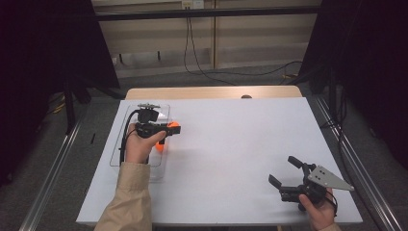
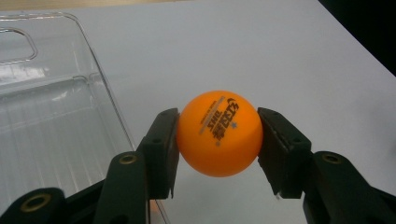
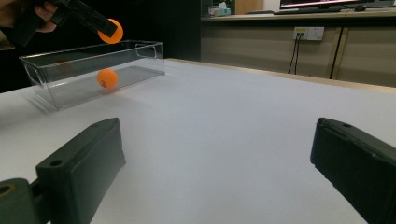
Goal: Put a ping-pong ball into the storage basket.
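The left gripper clamps a glossy orange table-tennis ball between its black pads, raised just above the near rim of the clear rectangular plastic bin, probably ready to drop it beside a second orange ball inside. The right gripper rests apart on the white table, jaws wide and empty. The left hand partly hides the bin.

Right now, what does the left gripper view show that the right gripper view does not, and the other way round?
Left gripper view alone: the print on the held orange ball and the pads pressing its sides. Right gripper view alone: a second orange ball lying inside the clear box, and the right gripper with jaws apart. Both share: the box, the white table, the held ball.
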Motion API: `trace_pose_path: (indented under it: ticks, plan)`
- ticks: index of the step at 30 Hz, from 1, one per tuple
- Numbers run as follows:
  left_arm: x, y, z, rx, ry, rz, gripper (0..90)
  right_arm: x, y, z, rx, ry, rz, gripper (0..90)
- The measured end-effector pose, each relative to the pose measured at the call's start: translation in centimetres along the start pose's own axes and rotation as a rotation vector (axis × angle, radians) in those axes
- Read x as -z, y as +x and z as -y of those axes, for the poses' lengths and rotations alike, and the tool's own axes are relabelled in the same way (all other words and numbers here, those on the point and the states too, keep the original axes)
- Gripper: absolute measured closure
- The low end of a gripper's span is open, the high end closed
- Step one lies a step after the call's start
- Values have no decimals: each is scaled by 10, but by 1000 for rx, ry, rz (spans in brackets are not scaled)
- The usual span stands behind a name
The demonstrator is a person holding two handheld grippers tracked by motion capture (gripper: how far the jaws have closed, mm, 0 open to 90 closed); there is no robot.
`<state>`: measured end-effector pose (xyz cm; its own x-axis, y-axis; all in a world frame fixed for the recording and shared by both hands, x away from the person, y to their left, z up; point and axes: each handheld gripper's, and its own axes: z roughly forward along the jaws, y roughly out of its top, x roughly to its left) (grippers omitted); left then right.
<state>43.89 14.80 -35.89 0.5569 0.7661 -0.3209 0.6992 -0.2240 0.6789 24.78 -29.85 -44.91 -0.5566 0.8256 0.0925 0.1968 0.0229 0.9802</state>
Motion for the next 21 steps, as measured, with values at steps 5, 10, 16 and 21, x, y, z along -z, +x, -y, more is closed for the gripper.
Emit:
trace_pose_path:
  ticks: [5, 10, 16, 21]
  plan:
    - [2, 1, 0, 1, -5, -3, 509, 0, 0, 0, 0, 0, 0, 21]
    - [4, 3, 0, 3, -5, -3, 509, 0, 0, 0, 0, 0, 0, 21]
    - [6, 5, 0, 6, -7, -7, 509, 0, 0, 0, -1, -1, 0, 21]
    - [7, 6, 1, 9, -12, -11, 509, 0, 0, 0, 0, -1, 0, 21]
